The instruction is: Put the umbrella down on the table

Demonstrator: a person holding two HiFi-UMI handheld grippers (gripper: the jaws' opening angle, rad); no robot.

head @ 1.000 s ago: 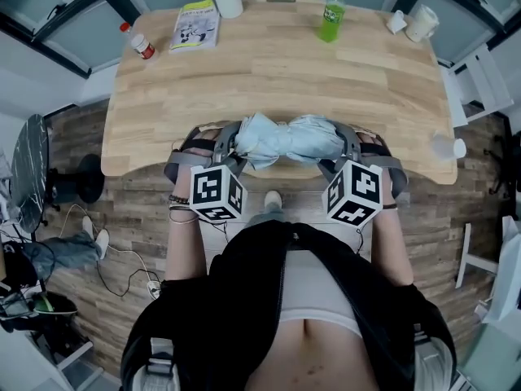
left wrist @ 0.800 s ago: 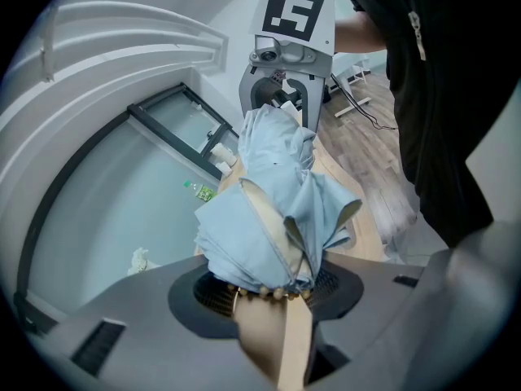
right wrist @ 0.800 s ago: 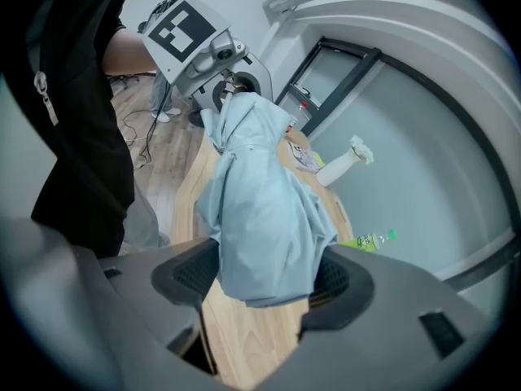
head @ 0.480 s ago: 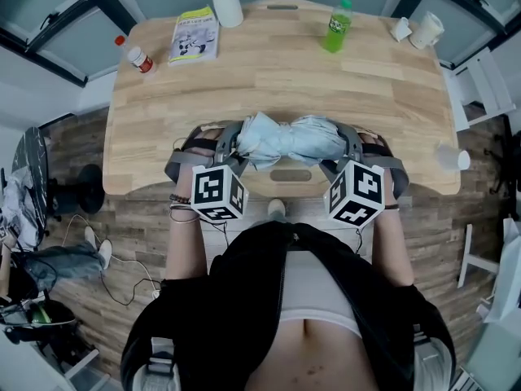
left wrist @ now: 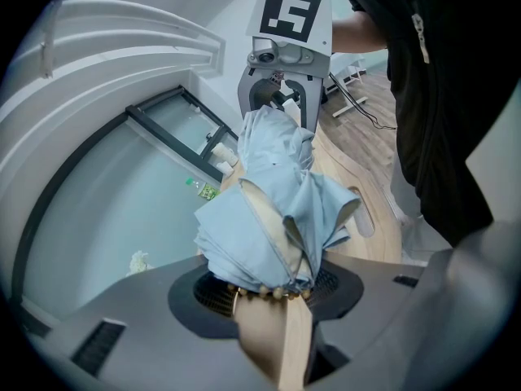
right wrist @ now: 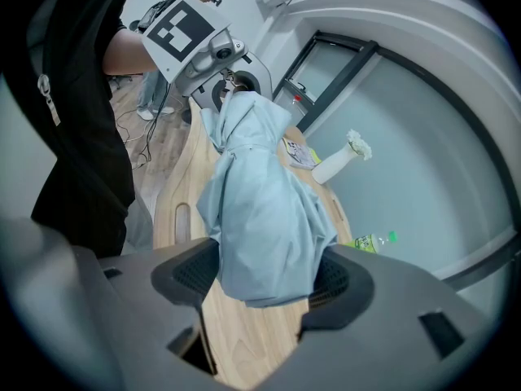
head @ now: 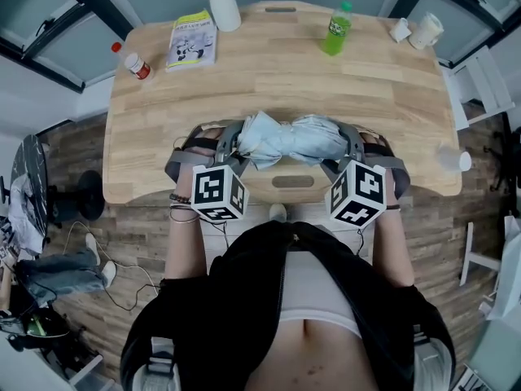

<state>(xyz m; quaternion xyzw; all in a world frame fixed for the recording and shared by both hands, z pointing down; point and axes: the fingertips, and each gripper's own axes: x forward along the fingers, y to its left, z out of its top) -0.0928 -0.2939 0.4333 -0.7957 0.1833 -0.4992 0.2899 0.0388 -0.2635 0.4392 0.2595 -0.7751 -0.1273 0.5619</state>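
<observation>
A folded pale-blue umbrella (head: 285,139) hangs crosswise between my two grippers, just above the near edge of the wooden table (head: 277,72). My left gripper (head: 231,149) is shut on the umbrella's left end, where folds of fabric bunch between the pads (left wrist: 269,271). My right gripper (head: 345,149) is shut on the right end, with cloth squeezed between its dark pads (right wrist: 264,279). In the left gripper view the umbrella (left wrist: 269,210) runs away to the right gripper's marker cube (left wrist: 291,15); in the right gripper view the umbrella (right wrist: 260,202) runs to the left one.
At the table's far side stand a green bottle (head: 335,31), a booklet (head: 193,41), a white vase (head: 222,6) and a small red-capped bottle (head: 136,62). Cups (head: 419,29) sit at the far right corner. The near edge has a handle slot (head: 293,182).
The table has slid nearer under the umbrella: both grippers with the umbrella have moved forward over its near edge. Grip is the same.
</observation>
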